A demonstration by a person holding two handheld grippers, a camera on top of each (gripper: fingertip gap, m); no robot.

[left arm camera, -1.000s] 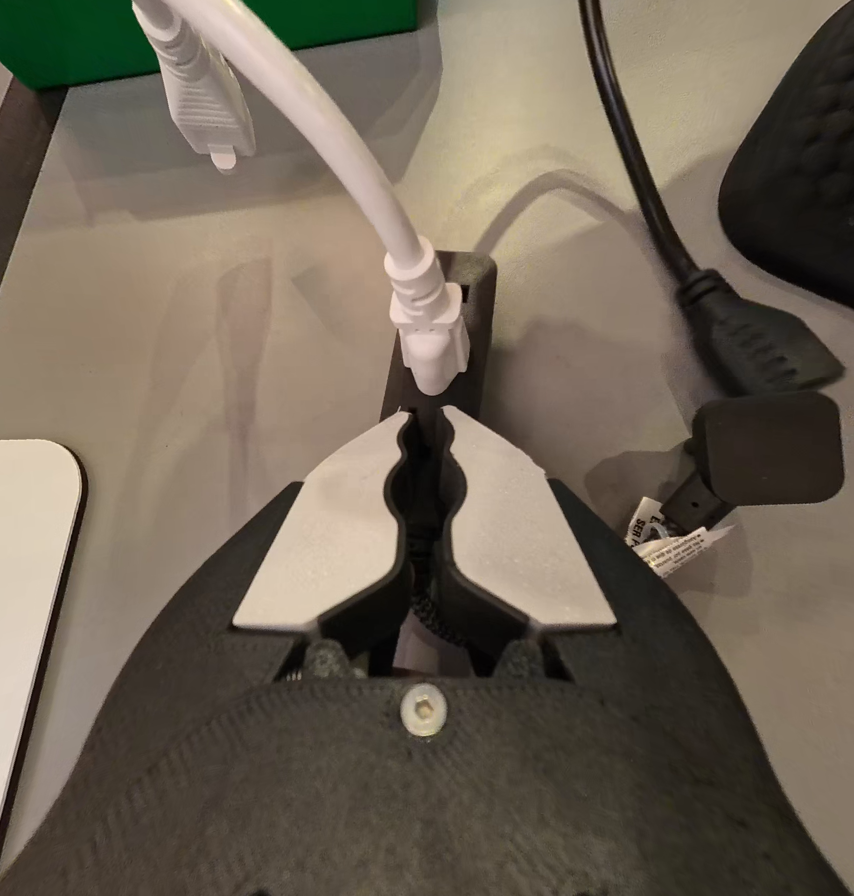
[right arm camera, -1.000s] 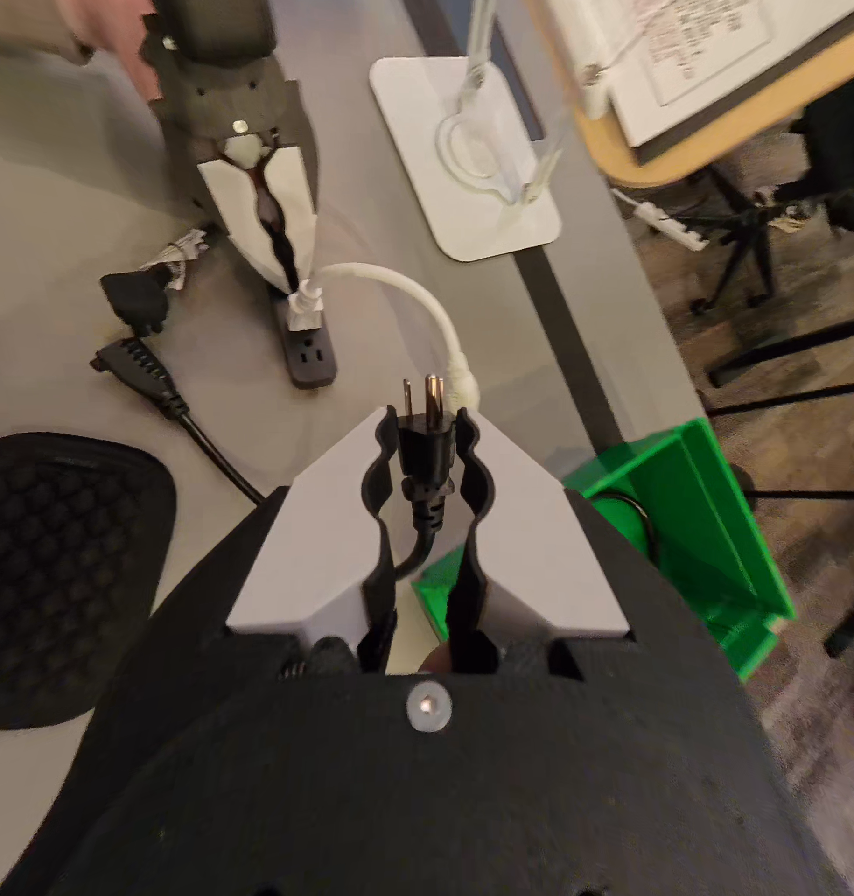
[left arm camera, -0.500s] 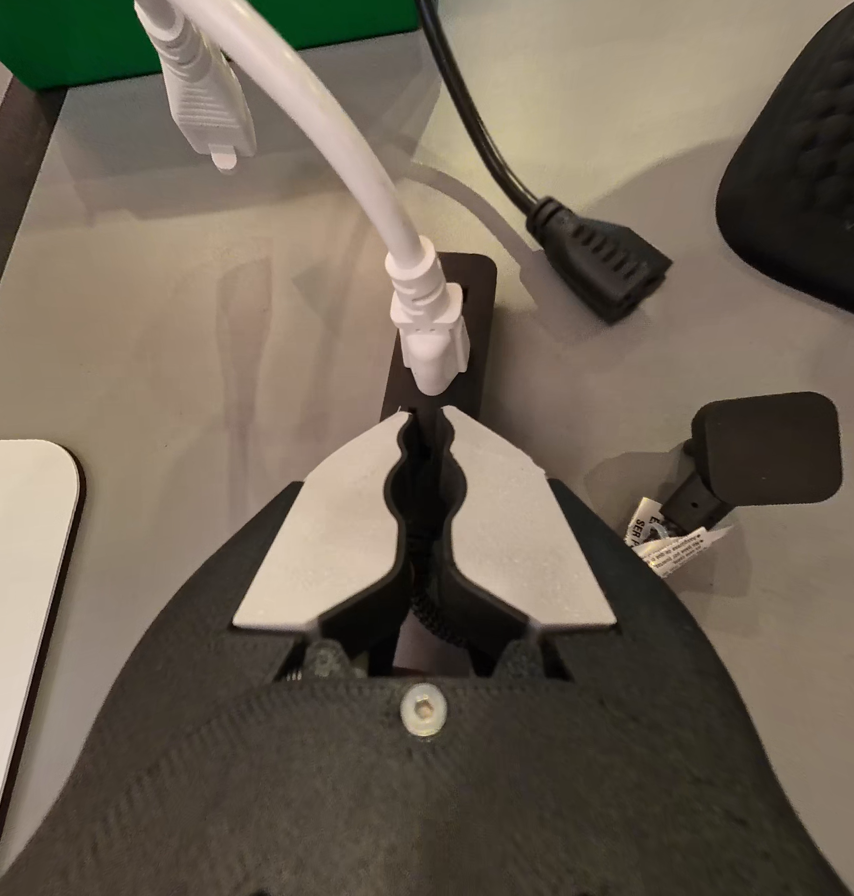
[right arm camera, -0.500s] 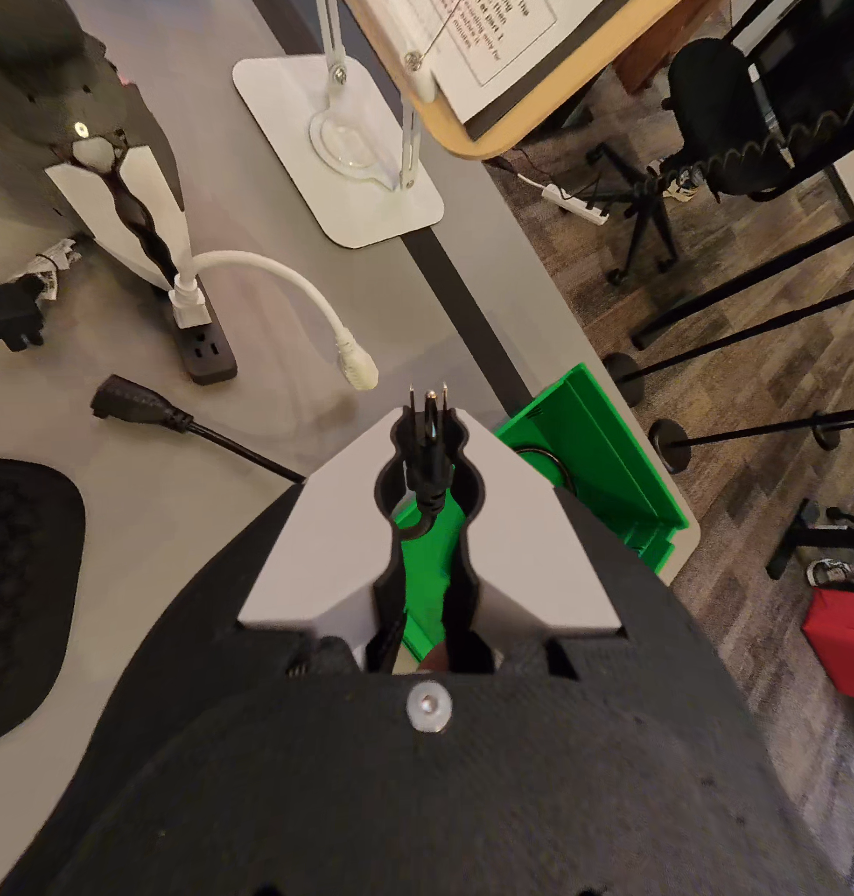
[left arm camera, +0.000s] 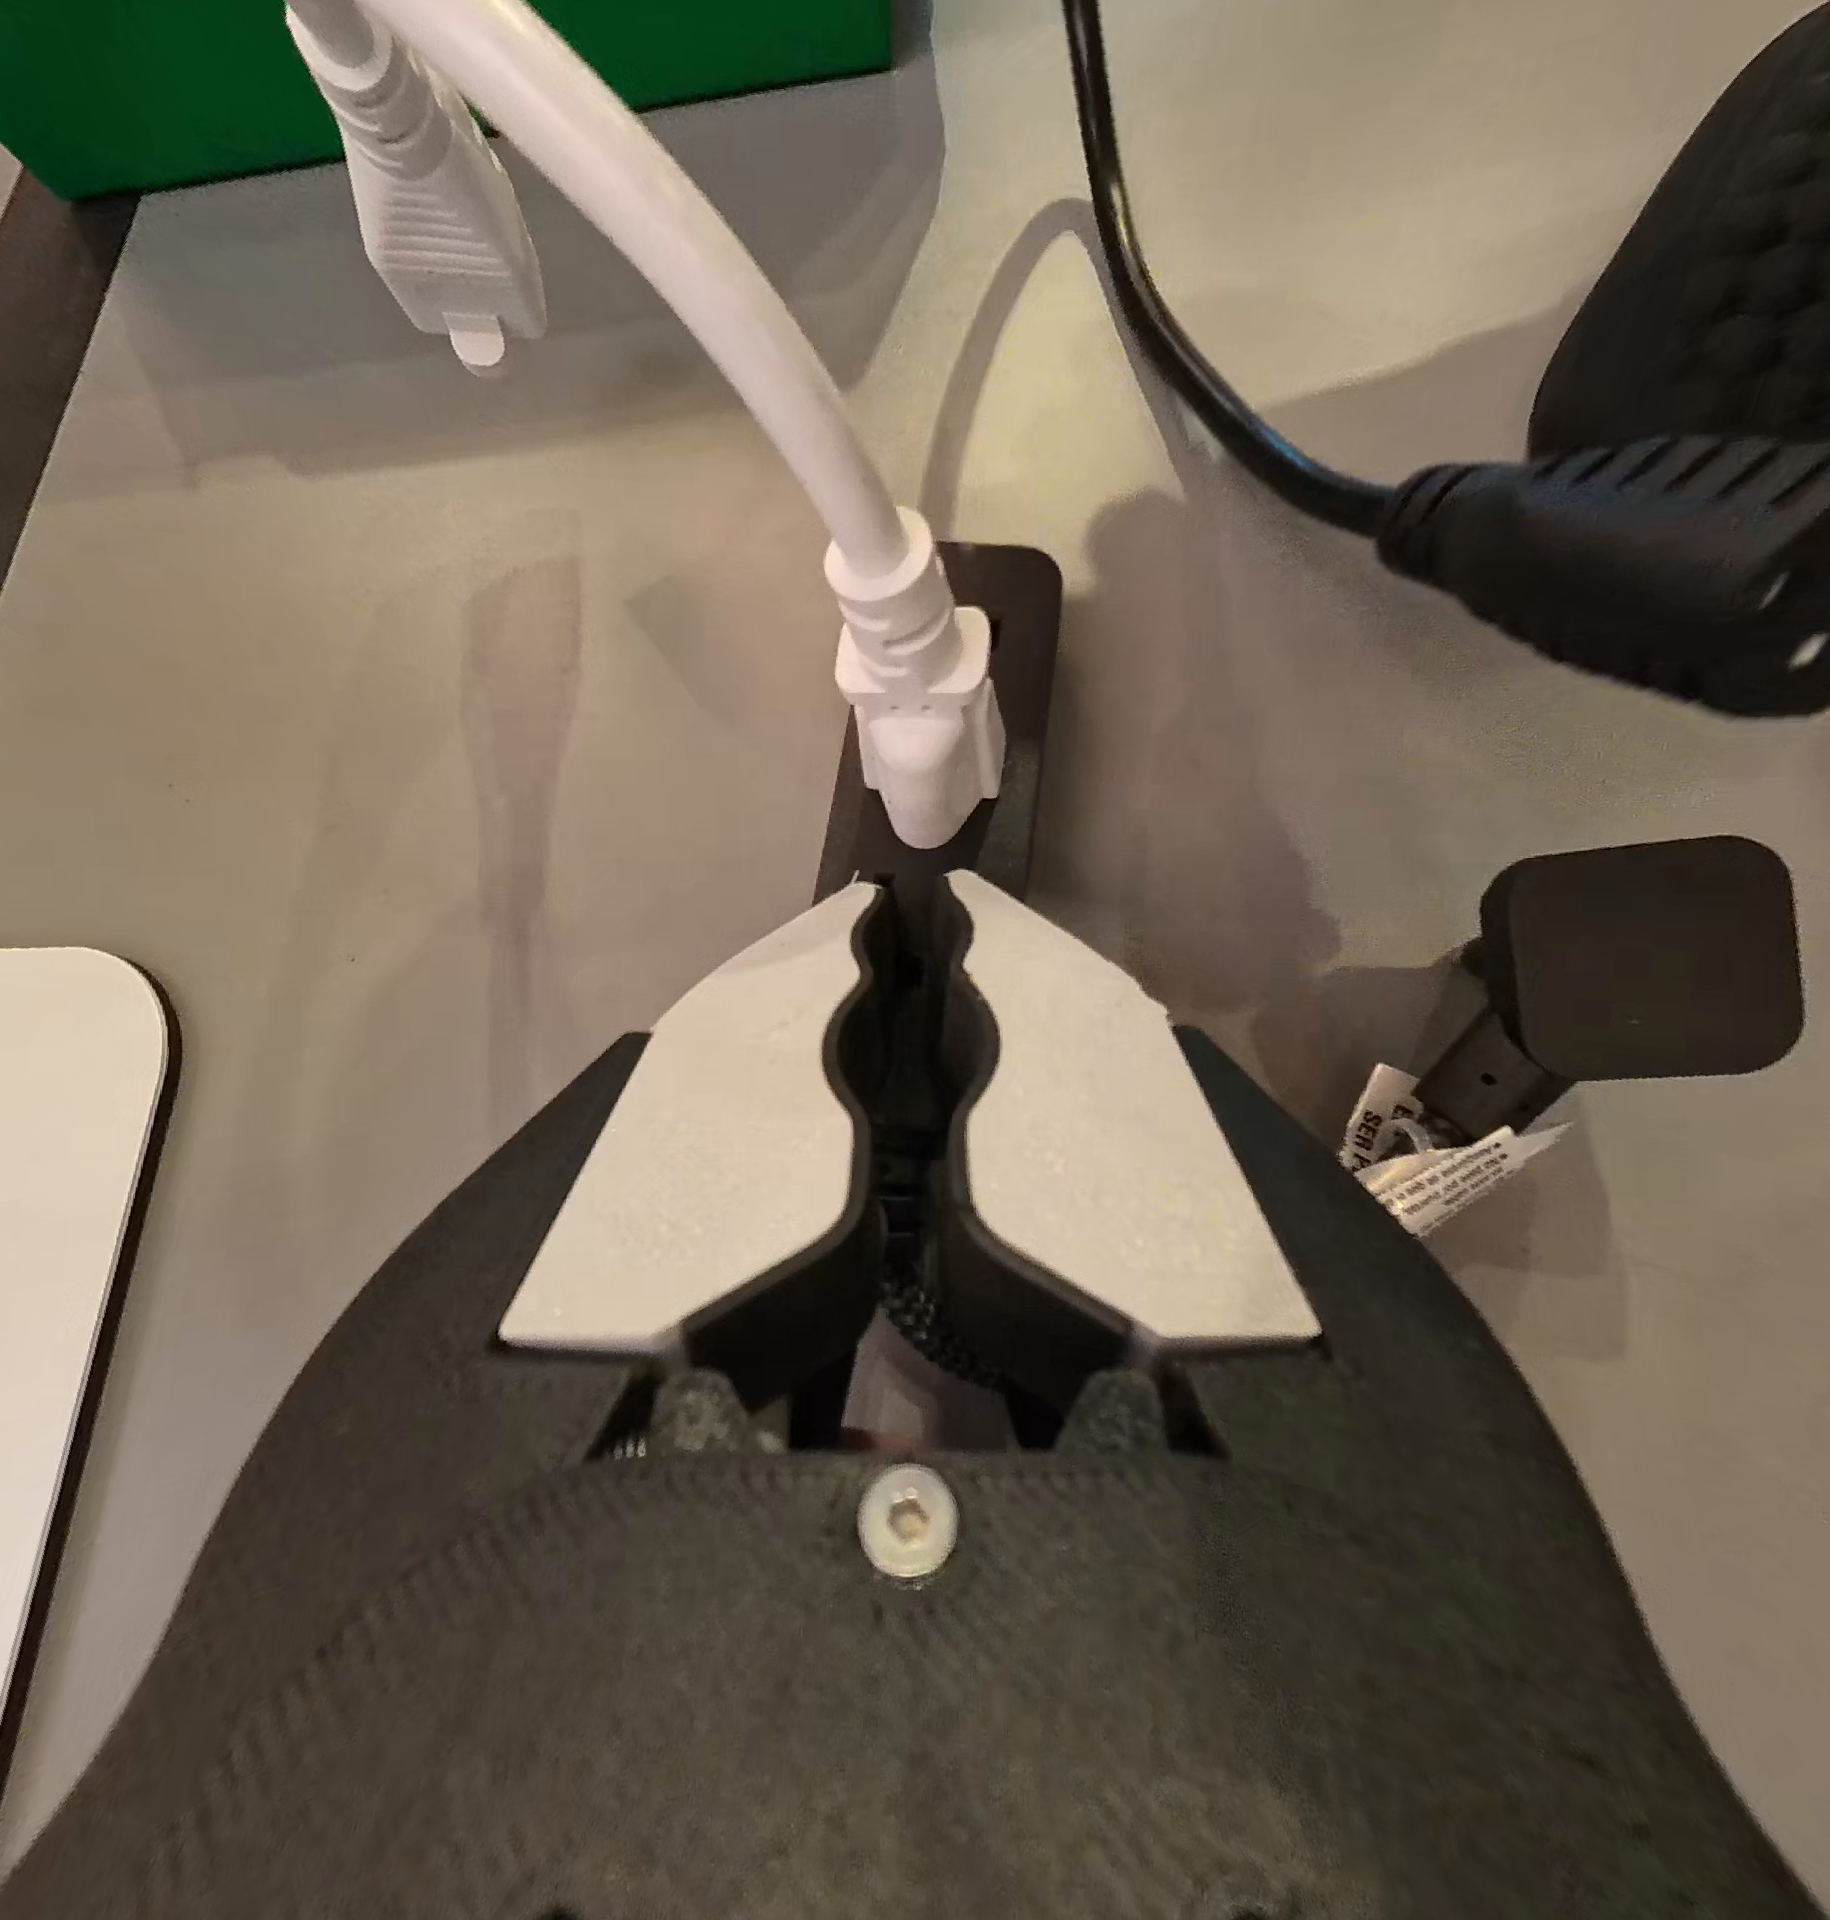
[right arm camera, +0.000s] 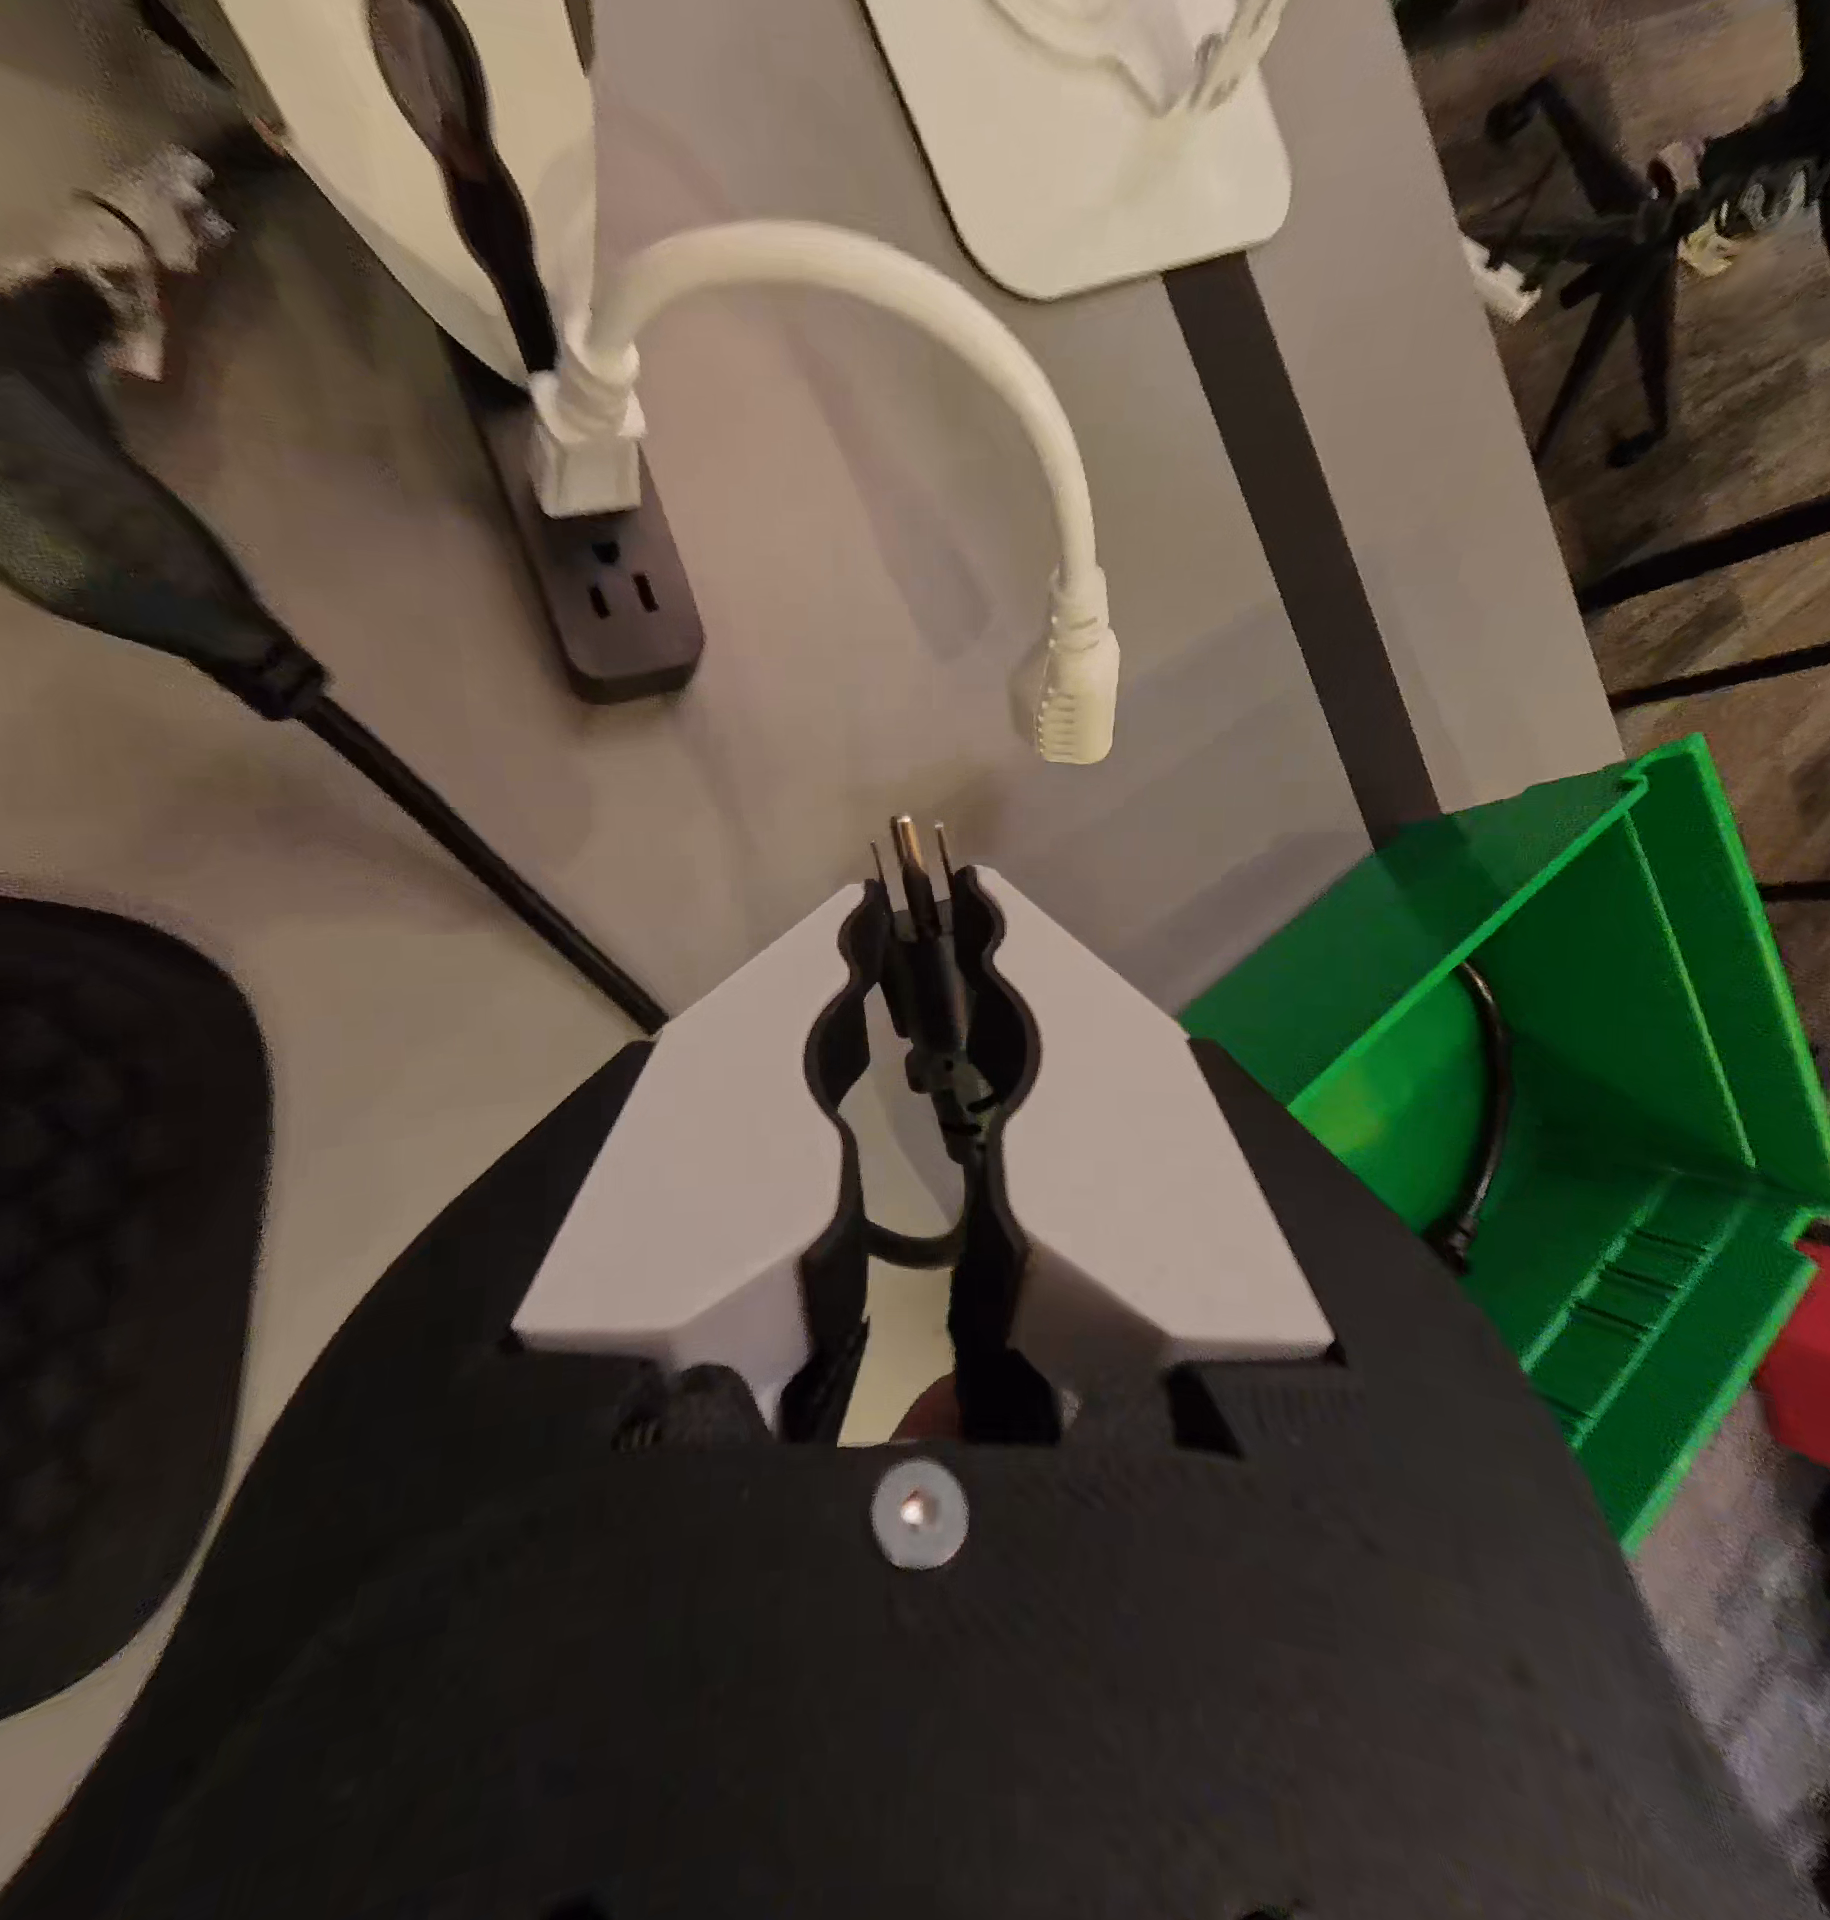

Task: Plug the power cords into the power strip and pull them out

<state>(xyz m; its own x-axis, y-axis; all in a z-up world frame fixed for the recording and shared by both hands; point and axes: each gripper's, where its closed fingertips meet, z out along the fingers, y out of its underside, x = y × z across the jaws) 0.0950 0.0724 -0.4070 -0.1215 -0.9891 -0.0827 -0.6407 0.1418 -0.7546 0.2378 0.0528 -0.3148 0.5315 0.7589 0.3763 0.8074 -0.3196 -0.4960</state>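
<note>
On grey desk: right gripper [right arm camera: 916,894] pinches black 3-prong plug [right arm camera: 926,977]; left gripper [left arm camera: 916,894] pinches slim black power strip [left arm camera: 1004,707].

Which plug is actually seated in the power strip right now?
The white plug, seated in the power strip by the left gripper. The black three-prong plug is clamped in the right gripper.
</note>
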